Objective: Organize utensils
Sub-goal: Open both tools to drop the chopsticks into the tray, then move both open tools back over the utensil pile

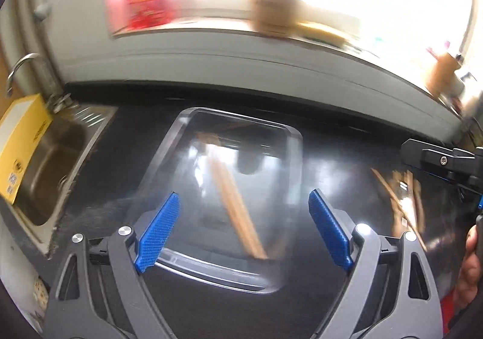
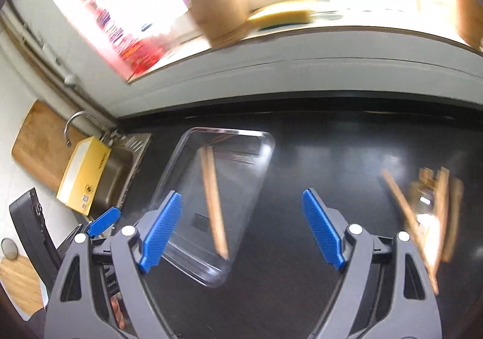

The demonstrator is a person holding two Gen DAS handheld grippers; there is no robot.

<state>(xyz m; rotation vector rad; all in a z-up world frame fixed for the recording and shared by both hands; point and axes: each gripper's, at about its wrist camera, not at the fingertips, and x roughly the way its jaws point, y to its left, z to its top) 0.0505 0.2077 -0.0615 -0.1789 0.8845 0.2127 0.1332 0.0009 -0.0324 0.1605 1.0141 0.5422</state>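
Observation:
A clear plastic tray (image 1: 294,140) lies on the black counter, and a wooden utensil (image 1: 235,206) lies lengthwise inside it. The tray (image 2: 265,140) and the utensil (image 2: 212,203) also show in the right wrist view. Several more wooden utensils (image 2: 434,203) lie in a loose pile on the counter to the right; the pile shows blurred in the left wrist view (image 1: 401,200). My left gripper (image 1: 244,227) is open and empty above the tray's near end. My right gripper (image 2: 241,227) is open and empty between tray and pile.
A steel sink (image 1: 51,170) with a tap and a yellow box (image 1: 22,146) is at the left. A windowsill behind the counter holds a brown cup (image 2: 214,7), a sponge (image 2: 283,16) and a red packet (image 2: 120,34). A wooden board (image 2: 39,146) leans by the sink.

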